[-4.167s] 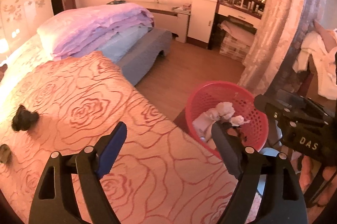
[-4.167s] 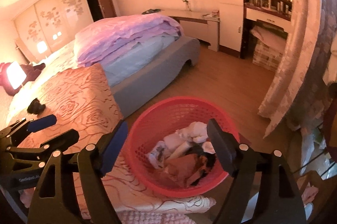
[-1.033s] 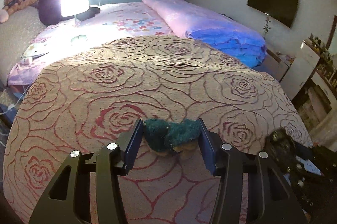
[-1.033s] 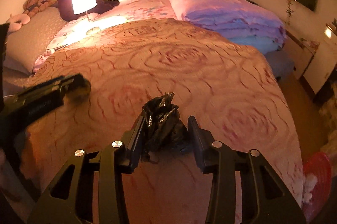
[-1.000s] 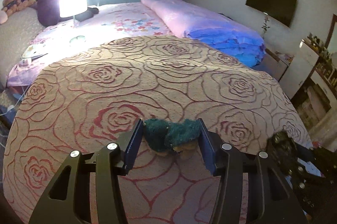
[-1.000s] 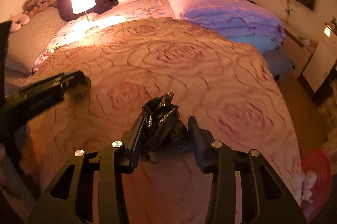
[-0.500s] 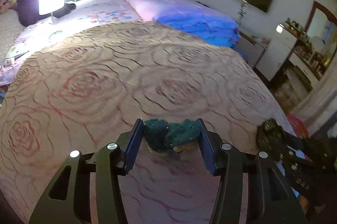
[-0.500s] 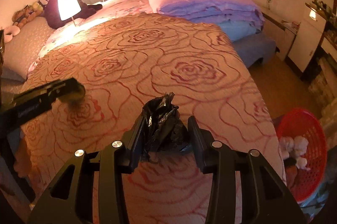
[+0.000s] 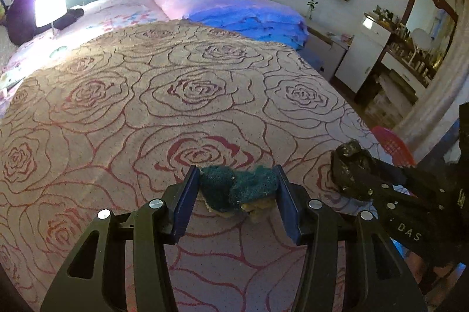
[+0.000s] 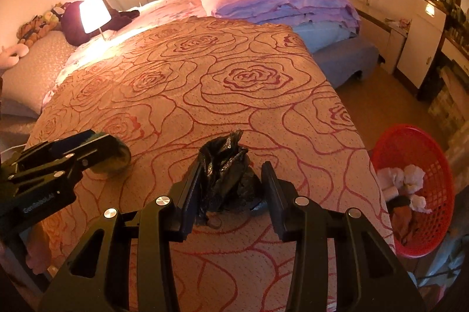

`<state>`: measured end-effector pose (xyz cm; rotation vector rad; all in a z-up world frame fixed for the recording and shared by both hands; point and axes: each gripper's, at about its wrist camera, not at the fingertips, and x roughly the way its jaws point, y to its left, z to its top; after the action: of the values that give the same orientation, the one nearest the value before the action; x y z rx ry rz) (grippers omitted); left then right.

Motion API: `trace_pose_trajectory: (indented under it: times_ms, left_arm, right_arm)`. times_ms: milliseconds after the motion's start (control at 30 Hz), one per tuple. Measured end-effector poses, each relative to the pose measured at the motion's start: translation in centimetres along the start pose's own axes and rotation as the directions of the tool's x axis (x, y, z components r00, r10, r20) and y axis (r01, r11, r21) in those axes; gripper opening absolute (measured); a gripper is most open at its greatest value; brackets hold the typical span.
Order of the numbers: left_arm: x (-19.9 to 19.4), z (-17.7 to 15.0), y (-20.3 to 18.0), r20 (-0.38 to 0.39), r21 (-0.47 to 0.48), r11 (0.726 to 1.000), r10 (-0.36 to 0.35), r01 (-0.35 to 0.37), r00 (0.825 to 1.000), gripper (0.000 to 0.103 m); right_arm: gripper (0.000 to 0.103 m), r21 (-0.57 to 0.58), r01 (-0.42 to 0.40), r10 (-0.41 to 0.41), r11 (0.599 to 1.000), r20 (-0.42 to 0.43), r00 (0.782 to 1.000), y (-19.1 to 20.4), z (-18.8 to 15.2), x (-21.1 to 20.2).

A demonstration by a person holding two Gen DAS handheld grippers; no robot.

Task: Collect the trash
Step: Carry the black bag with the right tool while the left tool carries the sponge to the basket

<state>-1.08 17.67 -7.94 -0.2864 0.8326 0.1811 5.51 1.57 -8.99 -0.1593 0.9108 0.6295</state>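
Pinching a crumpled black plastic bag point(image 10: 227, 174) between its pads, the right gripper point(image 10: 231, 188) hangs over the rose-patterned bedspread point(image 10: 205, 83); the left gripper point(image 9: 234, 194) clamps a green-and-yellow sponge scrap point(image 9: 239, 190). The red mesh basket point(image 10: 422, 153) stands beside the bed.

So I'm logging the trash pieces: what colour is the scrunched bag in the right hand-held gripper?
Black. The scrunched bag shows best in the right wrist view, pinched in the right hand-held gripper.
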Motion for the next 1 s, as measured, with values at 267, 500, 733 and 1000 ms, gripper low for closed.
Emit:
trace_pose_trajectory:
  times_ms: [267, 500, 733, 1000]
  left_arm:
    - [0.1, -0.2, 0.2, 0.006, -0.010, 1.000, -0.004, 0.004, 1.000, 0.052]
    - [-0.1, -0.3, -0.2, 0.010, 0.012, 1.000, 0.011, -0.011, 1.000, 0.049]
    - [-0.7, -0.4, -1.1, 0.019, 0.031, 0.999, 0.011, -0.011, 1.000, 0.048]
    - [-1.7, -0.1, -2.1, 0.044, 0.055, 0.998, 0.013, -0.015, 0.999, 0.048]
  right_arm:
    - [0.046, -0.011, 0.009, -0.009, 1.000, 0.017, 1.000, 0.2, -0.4, 0.2]
    - [0.042, -0.015, 0.005, -0.004, 1.000, 0.025, 1.000, 0.2, -0.4, 0.2]
    - [0.040, -0.012, -0.008, 0.008, 1.000, 0.042, 0.999, 0.2, -0.1, -0.5]
    - [0.040, 0.008, -0.008, 0.007, 1.000, 0.072, 0.997, -0.2, 0.1, -1.7]
